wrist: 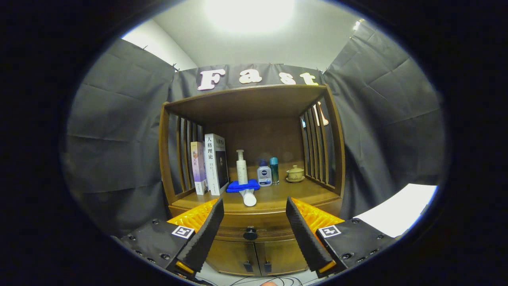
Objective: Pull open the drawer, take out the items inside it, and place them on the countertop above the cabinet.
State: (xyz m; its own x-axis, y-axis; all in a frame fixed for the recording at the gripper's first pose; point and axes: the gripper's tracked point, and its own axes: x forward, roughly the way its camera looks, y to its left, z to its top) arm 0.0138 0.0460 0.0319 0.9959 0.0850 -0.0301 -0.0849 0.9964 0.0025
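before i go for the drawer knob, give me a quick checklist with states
1. Drawer shut, not yet pulled: ok.
2. Knob in sight, unblocked: ok.
3. Gripper open, holding nothing: ok.
4. Knob centred between the fingers, beyond the tips: ok.
5. Free countertop for the items: ok on the front right; a tube lies at the front middle.
6. What the drawer holds: cannot tell.

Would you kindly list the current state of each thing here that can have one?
Drawer: shut.
Cabinet doors: shut.
Gripper: open, empty, the drawer knob between its fingers.
Pump bottle: upright.
White tube: lying on its side.
Books: standing upright.
Lidded cup: lid on.
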